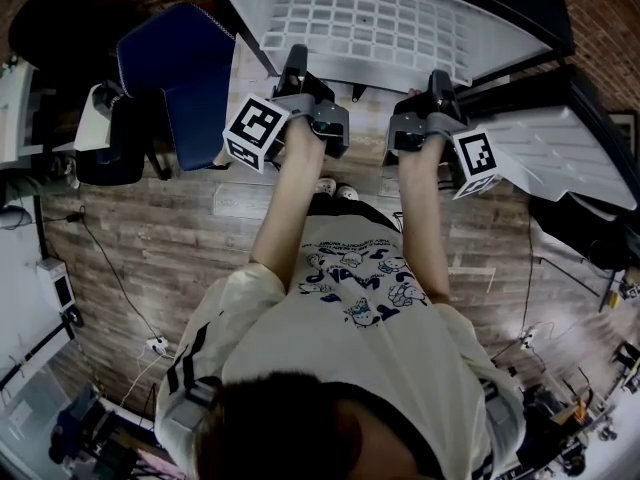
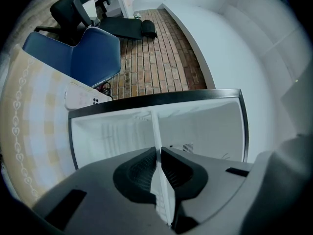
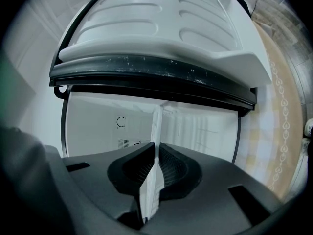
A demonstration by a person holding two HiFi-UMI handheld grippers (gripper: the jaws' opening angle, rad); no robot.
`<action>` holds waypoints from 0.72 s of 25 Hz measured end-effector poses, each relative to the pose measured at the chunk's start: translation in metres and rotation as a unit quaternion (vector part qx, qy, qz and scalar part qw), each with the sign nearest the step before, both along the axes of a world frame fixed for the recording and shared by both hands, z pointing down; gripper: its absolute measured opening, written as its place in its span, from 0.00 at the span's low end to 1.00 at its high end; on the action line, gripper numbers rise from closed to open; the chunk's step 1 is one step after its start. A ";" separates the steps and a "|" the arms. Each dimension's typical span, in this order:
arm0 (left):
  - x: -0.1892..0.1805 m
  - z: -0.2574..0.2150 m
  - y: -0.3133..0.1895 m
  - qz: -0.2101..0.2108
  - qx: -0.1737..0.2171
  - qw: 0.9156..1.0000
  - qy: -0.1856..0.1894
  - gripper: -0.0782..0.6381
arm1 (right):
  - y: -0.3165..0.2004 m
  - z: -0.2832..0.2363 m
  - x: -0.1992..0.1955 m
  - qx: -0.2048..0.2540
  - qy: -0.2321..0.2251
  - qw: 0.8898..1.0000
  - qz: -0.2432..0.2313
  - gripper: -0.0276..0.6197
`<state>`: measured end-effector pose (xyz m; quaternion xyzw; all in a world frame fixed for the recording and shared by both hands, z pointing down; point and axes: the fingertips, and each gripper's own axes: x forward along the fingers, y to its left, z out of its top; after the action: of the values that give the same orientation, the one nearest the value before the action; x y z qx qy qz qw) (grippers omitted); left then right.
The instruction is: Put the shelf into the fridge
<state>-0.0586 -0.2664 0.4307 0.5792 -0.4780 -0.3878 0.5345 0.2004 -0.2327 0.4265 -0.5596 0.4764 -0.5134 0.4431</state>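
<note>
The white wire-grid shelf (image 1: pixel 370 23) is held out flat in front of the person, at the top of the head view. My left gripper (image 1: pixel 297 68) grips its near edge on the left and my right gripper (image 1: pixel 437 83) grips it on the right. In the left gripper view the shelf (image 2: pixel 157 126) shows edge-on as a thin white strip, and the left gripper (image 2: pixel 159 152) is shut on it. The right gripper (image 3: pixel 155 150) is likewise shut on the shelf (image 3: pixel 157 124). Beyond the jaws the white inside of the open fridge (image 2: pixel 205 126) fills both gripper views.
The open fridge door (image 1: pixel 560 153) with its moulded white liner stands at the right, and it hangs above the opening in the right gripper view (image 3: pixel 161 33). A blue chair (image 1: pixel 180 78) stands on the wooden floor at the left. A patterned cloth (image 2: pixel 29 116) lies beside the fridge.
</note>
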 end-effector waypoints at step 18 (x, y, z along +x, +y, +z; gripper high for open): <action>0.003 0.000 -0.019 -0.001 0.001 1.000 -0.005 0.17 | -0.019 0.000 0.003 0.000 -0.002 1.000 -0.002 0.12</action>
<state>-0.0552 -0.2852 0.4309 0.5813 -0.4810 -0.3860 0.5308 0.2030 -0.2514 0.4262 -0.5575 0.4766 -0.5156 0.4429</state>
